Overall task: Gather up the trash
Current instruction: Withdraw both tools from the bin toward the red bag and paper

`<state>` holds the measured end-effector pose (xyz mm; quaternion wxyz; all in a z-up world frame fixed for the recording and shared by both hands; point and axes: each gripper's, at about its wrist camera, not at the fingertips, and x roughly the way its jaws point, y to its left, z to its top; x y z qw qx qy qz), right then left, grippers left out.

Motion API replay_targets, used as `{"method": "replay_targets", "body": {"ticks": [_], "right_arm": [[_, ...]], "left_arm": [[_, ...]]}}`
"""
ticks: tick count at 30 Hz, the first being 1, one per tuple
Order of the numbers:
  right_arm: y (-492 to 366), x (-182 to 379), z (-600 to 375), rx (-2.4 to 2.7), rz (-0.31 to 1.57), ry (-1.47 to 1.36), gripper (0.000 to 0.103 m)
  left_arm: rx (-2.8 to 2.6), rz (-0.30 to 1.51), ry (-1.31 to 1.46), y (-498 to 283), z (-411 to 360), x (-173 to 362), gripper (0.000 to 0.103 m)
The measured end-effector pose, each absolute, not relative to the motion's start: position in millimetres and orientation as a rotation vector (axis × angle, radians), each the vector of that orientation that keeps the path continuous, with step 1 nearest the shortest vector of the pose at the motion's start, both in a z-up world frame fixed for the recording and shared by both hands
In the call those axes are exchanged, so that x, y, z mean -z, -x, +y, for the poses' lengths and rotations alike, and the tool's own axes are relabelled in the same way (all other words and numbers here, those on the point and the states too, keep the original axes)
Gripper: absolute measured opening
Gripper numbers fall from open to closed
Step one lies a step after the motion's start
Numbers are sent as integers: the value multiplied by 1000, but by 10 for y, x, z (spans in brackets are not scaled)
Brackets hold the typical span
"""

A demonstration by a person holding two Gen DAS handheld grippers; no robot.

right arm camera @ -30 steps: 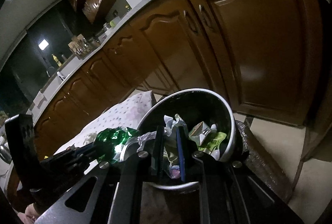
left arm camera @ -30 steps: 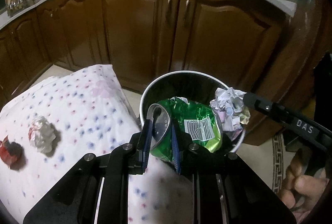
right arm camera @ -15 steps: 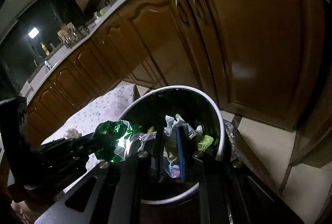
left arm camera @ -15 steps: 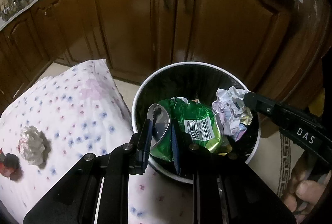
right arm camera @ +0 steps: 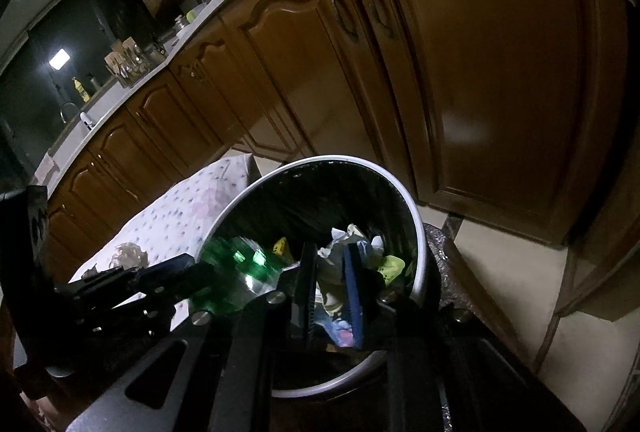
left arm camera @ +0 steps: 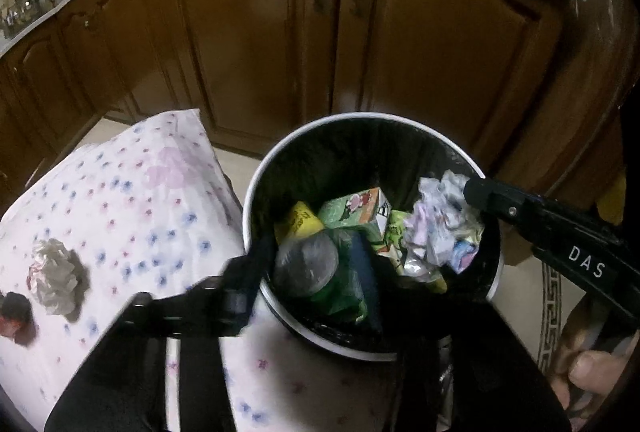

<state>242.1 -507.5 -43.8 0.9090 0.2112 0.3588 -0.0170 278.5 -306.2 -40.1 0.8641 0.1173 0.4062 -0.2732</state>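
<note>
A round white-rimmed trash bin (left arm camera: 256, 187) with a black liner stands beside the table and holds cartons and wrappers. My left gripper (left arm camera: 316, 264) is over the bin, blurred, its fingers spread apart; the crushed green can (left arm camera: 320, 272) sits between them, dropping into the bin. My right gripper (right arm camera: 330, 276) is shut on a crumpled paper ball (right arm camera: 332, 268) and holds it over the bin's right side; the ball (left arm camera: 440, 228) and the gripper also show in the left wrist view. The green can shows blurred in the right wrist view (right arm camera: 236, 264).
A table with a flowered cloth (left arm camera: 132, 199) lies left of the bin, with a crumpled silver ball (left arm camera: 54, 272) and a red scrap (left arm camera: 12, 316) on it. Brown cabinet doors (left arm camera: 260, 43) stand close behind the bin. A patterned rug (left arm camera: 554, 312) lies at the right.
My left gripper has opened over the bin and the green can is slipping out of it. Both grippers have moved further over the bin. The right gripper still holds the paper ball.
</note>
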Motion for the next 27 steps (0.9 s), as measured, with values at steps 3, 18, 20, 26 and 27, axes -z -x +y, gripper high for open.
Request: {"method": "replay_targets", "body": {"ticks": [3,18,20,26,27], "right_arm": [[-2407,416,-5102,40,730,-455,30],[-2002,215,-4807,1,621,-498,88],[-1948,195,-4690,-15,615,-494,91],[-1882,169,-4247,-79,627,-461,94],[-1878,173,-4183,-95,632,-459,95]], "left_arm": [[565,843,-236,-2758,-3019,366,54],[492,800,-67,-2223,-1968,365,64],[474,804,-57,-2136,-1782,405,64],[429,833,5,-1979,-1267,460,64],[417,835,17,-1959,-1167,466,64]]}}
